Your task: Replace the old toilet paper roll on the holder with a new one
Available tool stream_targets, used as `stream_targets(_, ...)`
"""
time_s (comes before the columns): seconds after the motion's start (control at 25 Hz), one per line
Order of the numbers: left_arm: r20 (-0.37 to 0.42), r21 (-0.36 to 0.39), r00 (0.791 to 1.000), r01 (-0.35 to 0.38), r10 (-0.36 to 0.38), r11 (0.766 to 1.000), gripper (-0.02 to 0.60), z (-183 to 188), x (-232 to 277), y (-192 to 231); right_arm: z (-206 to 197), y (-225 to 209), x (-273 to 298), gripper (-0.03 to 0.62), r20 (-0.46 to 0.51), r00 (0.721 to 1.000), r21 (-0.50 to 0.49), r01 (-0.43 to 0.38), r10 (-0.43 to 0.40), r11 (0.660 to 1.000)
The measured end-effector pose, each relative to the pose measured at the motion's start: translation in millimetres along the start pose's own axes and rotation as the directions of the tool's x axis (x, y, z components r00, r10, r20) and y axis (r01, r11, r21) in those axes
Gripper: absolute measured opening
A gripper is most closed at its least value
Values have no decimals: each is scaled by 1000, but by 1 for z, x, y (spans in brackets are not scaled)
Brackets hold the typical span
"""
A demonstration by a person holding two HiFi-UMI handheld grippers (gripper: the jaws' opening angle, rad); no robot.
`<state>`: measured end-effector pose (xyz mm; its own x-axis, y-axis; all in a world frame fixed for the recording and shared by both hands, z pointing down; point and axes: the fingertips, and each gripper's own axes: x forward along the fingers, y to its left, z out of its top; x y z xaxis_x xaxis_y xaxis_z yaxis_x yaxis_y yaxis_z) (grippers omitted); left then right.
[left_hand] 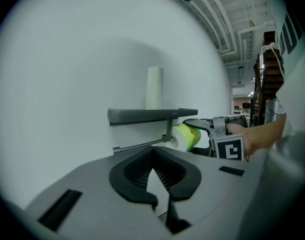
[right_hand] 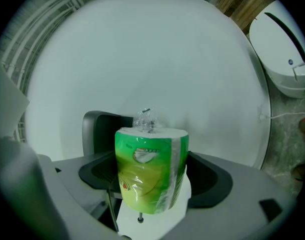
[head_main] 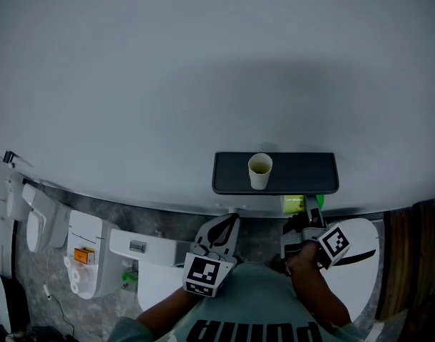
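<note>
One wall holder (head_main: 303, 173), shelf on top. The right gripper (head_main: 308, 228) clamps the new roll (right_hand: 150, 169), still in green wrap, just under the shelf by the bracket. The old roll (head_main: 259, 171) stands on the shelf. The left gripper (left_hand: 160, 196) is closed and empty. The rod (left_hand: 140, 145) is bare. Square the core to its free end and slide level; the wrap may block it.
</note>
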<state>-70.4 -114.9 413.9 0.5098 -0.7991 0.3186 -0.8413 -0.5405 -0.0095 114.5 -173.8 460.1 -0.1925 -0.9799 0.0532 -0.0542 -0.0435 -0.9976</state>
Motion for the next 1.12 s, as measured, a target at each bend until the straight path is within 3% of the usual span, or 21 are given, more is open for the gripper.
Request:
stream_targets(0.08, 0, 1, 1000, 1, -1, 1000, 3, 0, -1, -1, 0, 1, -1, 416, 3, 1000, 7, -8, 8, 1000)
stream_targets(0.6, -11, -10, 1000, 15, -15, 1000, 3, -4, 1, -4, -4, -1, -1, 417, -20, 997, 60, -79, 81, 995)
stream_targets(1.12, -16, -15, 998, 62, -62, 998, 3, -5, 11, -17, -10, 0, -15, 419, -77, 988, 46, -129, 132, 991)
